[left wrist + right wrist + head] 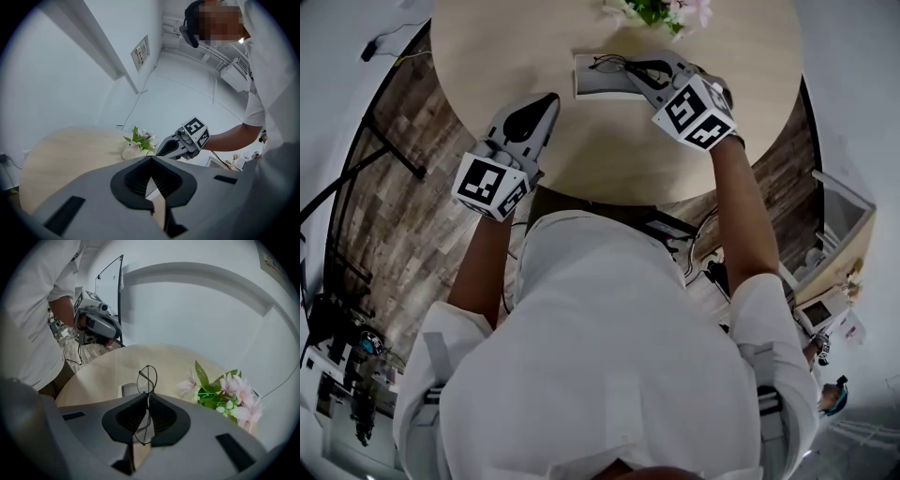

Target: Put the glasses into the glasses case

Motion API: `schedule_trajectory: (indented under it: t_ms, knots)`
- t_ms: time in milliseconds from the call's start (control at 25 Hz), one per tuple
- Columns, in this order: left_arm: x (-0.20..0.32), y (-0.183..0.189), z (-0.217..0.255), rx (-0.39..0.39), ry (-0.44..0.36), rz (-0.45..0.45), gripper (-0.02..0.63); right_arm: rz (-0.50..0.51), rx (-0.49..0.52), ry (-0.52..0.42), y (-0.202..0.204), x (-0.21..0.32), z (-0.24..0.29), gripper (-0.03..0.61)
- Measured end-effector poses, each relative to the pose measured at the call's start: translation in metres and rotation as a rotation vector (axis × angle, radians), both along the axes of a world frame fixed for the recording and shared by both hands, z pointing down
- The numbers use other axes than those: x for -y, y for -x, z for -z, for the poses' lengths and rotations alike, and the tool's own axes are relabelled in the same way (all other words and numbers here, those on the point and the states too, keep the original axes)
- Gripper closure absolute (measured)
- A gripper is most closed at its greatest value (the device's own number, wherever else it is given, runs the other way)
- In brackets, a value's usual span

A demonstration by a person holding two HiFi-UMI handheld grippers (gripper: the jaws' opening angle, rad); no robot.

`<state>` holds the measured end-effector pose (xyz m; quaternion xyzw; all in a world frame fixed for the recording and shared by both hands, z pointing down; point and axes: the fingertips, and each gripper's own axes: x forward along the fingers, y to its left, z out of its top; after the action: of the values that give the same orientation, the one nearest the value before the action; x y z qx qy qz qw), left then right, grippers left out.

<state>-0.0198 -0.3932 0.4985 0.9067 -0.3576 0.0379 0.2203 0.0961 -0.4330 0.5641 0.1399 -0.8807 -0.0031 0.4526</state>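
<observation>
Thin black wire-framed glasses (147,377) stand on edge between the closed jaws of my right gripper (146,397), one lens sticking out past the tips. In the head view that gripper (636,71) holds the glasses (609,64) over the right part of the open pale glasses case (595,79) lying on the round wooden table (609,141). From the right gripper view the case (126,389) shows just beyond the jaws. My left gripper (551,99) rests near the table's front left, shut and holding nothing (151,159).
A bunch of pink flowers with green leaves (661,11) stands at the table's far edge, just behind the case and to the right of the glasses (225,399). Wooden floor and dark stand legs (384,150) lie to the left. The person's body is close to the table's front edge.
</observation>
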Motion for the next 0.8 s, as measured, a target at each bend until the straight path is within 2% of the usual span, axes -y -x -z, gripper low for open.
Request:
schedule_trajectory:
  t_ms: [480,800]
  knots:
    - [-0.014,0.008,-0.013,-0.001,0.032,0.012,0.604,0.120,-0.138,0.034,0.012,-0.016,-0.042,0.543]
    - [-0.022,0.013,-0.018,0.007,0.040,0.006,0.604,0.153,-0.174,0.053,0.016,-0.019,-0.057,0.543]
